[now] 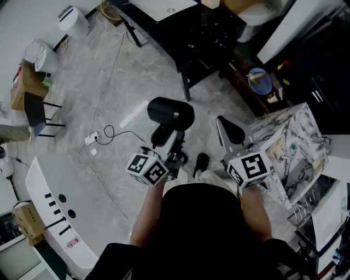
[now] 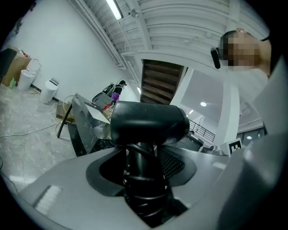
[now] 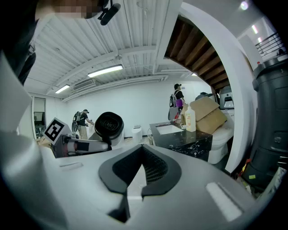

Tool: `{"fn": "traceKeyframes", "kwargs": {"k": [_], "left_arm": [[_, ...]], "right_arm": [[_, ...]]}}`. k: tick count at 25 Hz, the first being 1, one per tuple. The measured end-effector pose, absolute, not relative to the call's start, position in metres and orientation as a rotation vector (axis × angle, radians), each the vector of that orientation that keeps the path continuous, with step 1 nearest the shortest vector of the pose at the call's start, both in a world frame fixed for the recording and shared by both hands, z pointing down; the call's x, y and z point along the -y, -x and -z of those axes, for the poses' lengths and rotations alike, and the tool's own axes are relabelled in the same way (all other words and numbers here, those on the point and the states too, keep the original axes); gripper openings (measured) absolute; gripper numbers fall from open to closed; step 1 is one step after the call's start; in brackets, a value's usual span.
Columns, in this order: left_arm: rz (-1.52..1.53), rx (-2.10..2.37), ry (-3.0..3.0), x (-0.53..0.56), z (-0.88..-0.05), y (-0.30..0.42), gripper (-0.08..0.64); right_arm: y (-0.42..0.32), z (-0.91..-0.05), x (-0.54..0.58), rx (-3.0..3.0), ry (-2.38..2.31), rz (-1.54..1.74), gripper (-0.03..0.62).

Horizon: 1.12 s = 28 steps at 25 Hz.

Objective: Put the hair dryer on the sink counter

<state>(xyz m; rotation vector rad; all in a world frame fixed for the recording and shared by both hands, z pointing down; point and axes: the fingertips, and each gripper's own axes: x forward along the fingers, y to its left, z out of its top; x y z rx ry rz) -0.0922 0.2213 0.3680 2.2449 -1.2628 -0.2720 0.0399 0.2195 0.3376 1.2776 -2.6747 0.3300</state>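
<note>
**Hair dryer gripped in the left gripper, well apart from the sink counter**

While the left gripper [image 2: 144, 155] points level, its jaws are clamped on the handle of the black hair dryer [image 1: 170, 113], one to each side. In the left gripper view the dryer's cord [image 2: 145, 191] is wound round the handle low down, and the barrel sits crosswise above the jaws.

From the head view the dryer hangs over the grey marbled floor [image 1: 115, 98], near the middle of the frame, at about 1 o'clock from the left gripper's marker cube [image 1: 147, 168]. The sink counter [image 1: 208, 38], black with a white basin [image 1: 164, 7], lies at 12 o'clock from the dryer and well apart from it.

At 3 o'clock from the left gripper is the right gripper [image 3: 143, 147], tipped slightly downward. Its pads are pressed together at the tips with nothing between them. Just beside it, at 3 o'clock, stands a marbled box [image 1: 298, 136]. The right gripper view faces the counter, where a pump bottle [image 3: 190, 117] stands by the basin.

At 9 o'clock from the dryer a white power strip [image 1: 91, 138] lies on the floor.
</note>
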Motion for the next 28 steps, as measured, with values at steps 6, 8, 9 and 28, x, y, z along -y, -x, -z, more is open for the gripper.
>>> {"fn": "traceKeyframes", "kwargs": {"k": [6,8,9,28], "left_arm": [[0.271,1.276,-2.241,-0.244,-0.363,0.086,0.213],[0.268,1.291,-2.231,-0.251,-0.365,0.087,0.213],[0.267,1.298,-2.227,-0.253,-0.366,0.087,0.213],[0.257,1.338,-2.256,-0.26,-0.348,0.086,0.213]], "right_arm": [[-0.042,-0.339,-0.237,2.689,-1.233,-0.325,0.008],[-0.042,-0.341,-0.242,2.681,-1.218,-0.318,0.008],[-0.043,-0.342,-0.244,2.68,-1.214,-0.318,0.006],[-0.05,-0.33,-0.259,2.738,-1.201,-0.346,0.009]]}}
